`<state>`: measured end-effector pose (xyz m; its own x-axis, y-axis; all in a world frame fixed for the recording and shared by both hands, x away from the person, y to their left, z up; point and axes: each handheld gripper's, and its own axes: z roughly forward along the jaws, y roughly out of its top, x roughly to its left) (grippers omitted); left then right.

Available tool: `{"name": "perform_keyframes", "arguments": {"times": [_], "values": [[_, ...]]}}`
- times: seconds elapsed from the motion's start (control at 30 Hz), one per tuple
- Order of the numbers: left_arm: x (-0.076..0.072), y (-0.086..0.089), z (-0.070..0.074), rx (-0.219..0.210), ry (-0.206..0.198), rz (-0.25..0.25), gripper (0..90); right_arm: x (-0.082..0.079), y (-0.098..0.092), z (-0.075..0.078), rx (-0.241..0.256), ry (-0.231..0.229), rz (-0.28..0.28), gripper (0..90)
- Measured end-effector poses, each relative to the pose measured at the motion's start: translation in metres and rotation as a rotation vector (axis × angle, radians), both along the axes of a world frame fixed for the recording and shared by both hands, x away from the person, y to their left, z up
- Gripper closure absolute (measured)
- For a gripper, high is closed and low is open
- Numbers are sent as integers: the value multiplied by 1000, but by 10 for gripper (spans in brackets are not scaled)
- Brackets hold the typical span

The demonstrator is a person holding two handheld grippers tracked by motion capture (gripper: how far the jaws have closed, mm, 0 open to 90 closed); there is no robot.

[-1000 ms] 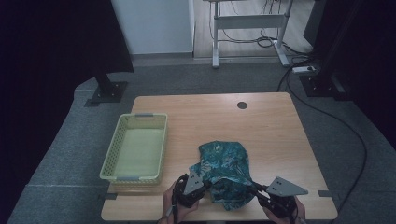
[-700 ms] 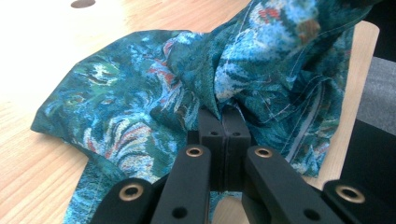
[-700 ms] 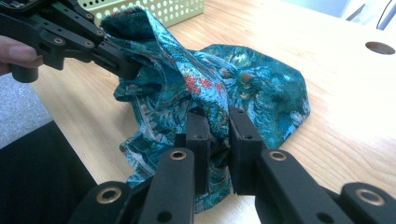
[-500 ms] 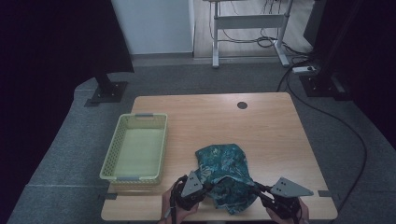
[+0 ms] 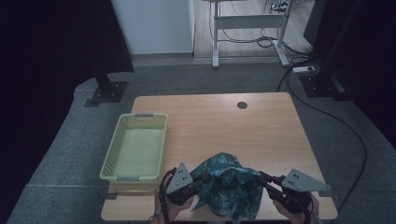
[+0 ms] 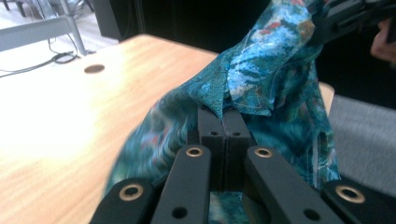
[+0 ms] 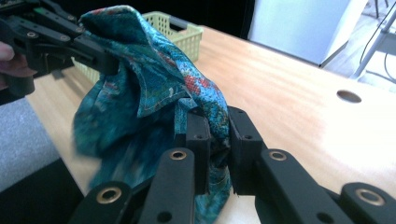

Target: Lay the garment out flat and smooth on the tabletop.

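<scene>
Between the two tools, at the 6 o'clock edge of the bench (image 5: 261,135) in the high view, a teal patterned cloth (image 5: 229,189) is held up as a bunched mound, its lower folds draped toward the bench edge. The left tool (image 5: 198,183) is seen at the cloth's 9 o'clock side and the right tool (image 5: 265,181) at its 3 o'clock side, each gripped by a hand at the bench's near edge.

In the left gripper view, the left tool (image 6: 223,122) is seen with its jaws pressed together, a hemmed fold of the cloth (image 6: 261,79) pinched between their tips; the rest of the fabric rises toward 1 o'clock, where the right tool (image 6: 327,25) is clamped on it.

In the right gripper view, the right tool (image 7: 214,122) is closed on a thick wad of the cloth (image 7: 154,84), so a narrow gap packed with fabric is left between the jaws. From there the cloth is stretched toward 10 o'clock, where the left tool (image 7: 105,63) is fastened to it.

A yellow-green mesh basket (image 5: 116,144) is set on the bench at 10 o'clock from the cloth, apart from it.
</scene>
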<state>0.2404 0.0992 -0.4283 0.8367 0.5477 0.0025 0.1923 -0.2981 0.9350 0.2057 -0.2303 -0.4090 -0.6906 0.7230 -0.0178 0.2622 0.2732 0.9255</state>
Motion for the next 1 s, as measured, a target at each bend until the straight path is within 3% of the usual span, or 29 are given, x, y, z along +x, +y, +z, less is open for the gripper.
{"name": "perform_keyframes", "arguments": {"times": [0.13, 0.4, 1.0], "values": [[7, 1, -10, 14, 31, 19, 899, 10, 5, -1, -9, 16, -6, 796], [14, 5, -40, 47, 99, 43, 899, 21, 15, -34, -40, 92, 6, 796], [21, 7, -42, 59, 119, 61, 898, 25, 18, -41, -38, 100, 2, 792]]}}
